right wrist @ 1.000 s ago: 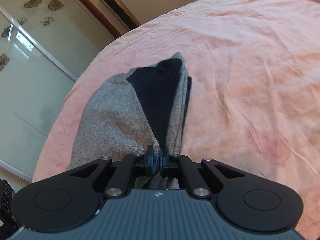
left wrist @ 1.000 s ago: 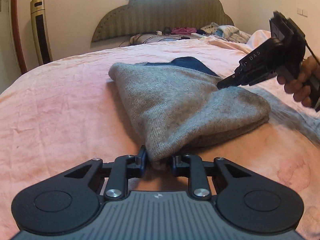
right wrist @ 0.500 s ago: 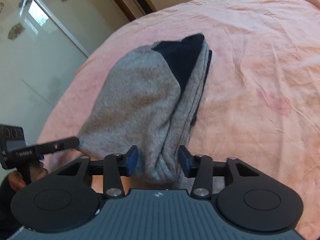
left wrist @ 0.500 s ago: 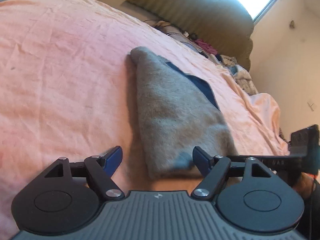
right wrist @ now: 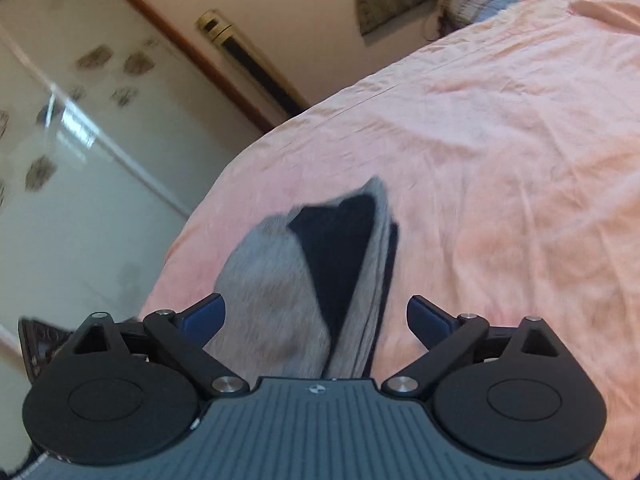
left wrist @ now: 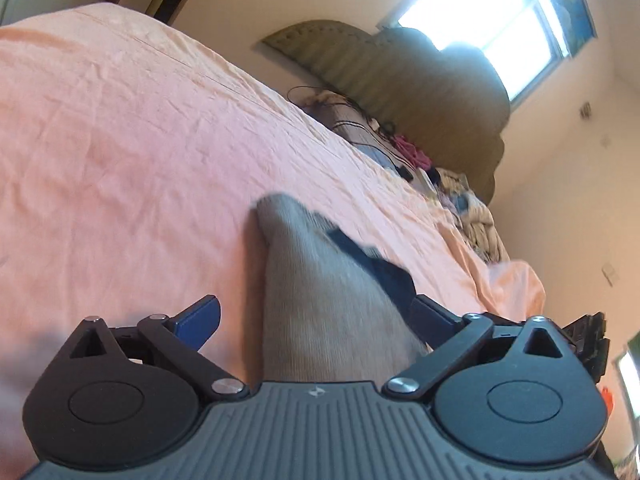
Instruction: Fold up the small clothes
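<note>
A folded grey knit garment (left wrist: 320,304) with a dark navy part (left wrist: 380,268) lies on the pink bedsheet (left wrist: 120,152). My left gripper (left wrist: 316,316) is wide open above its near end and holds nothing. In the right wrist view the same grey garment (right wrist: 276,280) with its navy part (right wrist: 340,240) lies on the sheet (right wrist: 500,160). My right gripper (right wrist: 316,316) is wide open above the garment's near end and empty. Part of the other gripper shows at the right edge of the left wrist view (left wrist: 588,332) and at the left edge of the right wrist view (right wrist: 40,336).
A padded headboard (left wrist: 420,92) stands at the far end of the bed under a bright window (left wrist: 488,4). Pillows and loose clothes (left wrist: 460,196) lie by it. A sliding glass door (right wrist: 80,152) and a tall gold-black standing unit (right wrist: 248,64) stand beside the bed.
Both grippers let go of the garment and opened wide. They have pulled back and up from it, and the folded garment stays on the bed.
</note>
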`<state>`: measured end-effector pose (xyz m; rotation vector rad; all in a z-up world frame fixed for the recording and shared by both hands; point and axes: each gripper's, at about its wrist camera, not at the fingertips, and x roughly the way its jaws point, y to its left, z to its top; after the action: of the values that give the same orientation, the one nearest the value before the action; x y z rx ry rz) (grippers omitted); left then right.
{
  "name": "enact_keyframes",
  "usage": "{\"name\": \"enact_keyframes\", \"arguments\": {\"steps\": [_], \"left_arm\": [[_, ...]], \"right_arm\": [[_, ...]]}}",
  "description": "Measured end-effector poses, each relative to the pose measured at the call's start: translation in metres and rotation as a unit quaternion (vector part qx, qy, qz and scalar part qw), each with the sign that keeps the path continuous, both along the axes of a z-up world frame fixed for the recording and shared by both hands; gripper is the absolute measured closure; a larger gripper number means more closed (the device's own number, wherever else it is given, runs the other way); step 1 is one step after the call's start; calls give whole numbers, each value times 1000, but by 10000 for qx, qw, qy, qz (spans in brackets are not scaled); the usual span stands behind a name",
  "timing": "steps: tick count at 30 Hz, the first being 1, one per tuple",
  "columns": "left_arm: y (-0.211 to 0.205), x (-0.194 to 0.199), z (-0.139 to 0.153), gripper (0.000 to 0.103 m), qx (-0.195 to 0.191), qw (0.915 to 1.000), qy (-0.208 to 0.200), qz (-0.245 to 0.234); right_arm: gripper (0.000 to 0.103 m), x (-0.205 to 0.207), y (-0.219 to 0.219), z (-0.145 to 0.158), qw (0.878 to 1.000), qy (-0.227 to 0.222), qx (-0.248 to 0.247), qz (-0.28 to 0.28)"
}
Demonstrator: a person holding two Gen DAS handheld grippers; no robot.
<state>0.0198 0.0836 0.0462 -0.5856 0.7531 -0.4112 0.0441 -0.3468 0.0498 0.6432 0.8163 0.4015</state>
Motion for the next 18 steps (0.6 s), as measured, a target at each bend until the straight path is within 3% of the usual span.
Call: {"name": "enact_keyframes", "arguments": {"steps": [3,5,6,7,8,9,11,12,14,15,17,18], "left_arm": [[-18,55,-22,2,-38,9982,586,-102],[-36,82,-30,2,218,9969,739,-175],[-44,91,-32,3,348,9967,704,-225],[-51,98,-31,22,495,9967,598,-217],[-58,105,-30,59,646,9957,586,-298],[-62,112,-30,85,803,9939,701,-298],[-60,115,-32,86,933,9935,655,-16],[-63,115,-36,87,1151,9918,563,-11],[-66,106,-40,86,1331,9910,141,-80],[-66,102,-38,85,1382,9903,96,-95],[-59,90,-32,83,1370,9905,53,-113],[-54,81,-28,79,1288,9916,48,-82]], "right_arm": [[14,53,15,-17,9993,361,-62,87],[20,76,34,-32,9977,599,-145,291],[46,82,41,-37,9974,597,-233,330],[76,89,49,-41,9964,609,-405,438],[76,92,54,-39,9961,463,-564,489],[78,93,57,-33,9956,257,-733,525],[84,93,52,-28,9949,-144,-934,360],[86,99,46,-38,9945,67,-1004,279],[89,98,42,-50,9954,-2,-912,306],[86,95,40,-49,9964,50,-799,287],[70,85,34,-41,9979,196,-553,289],[53,74,29,-35,9985,175,-439,273]]}}
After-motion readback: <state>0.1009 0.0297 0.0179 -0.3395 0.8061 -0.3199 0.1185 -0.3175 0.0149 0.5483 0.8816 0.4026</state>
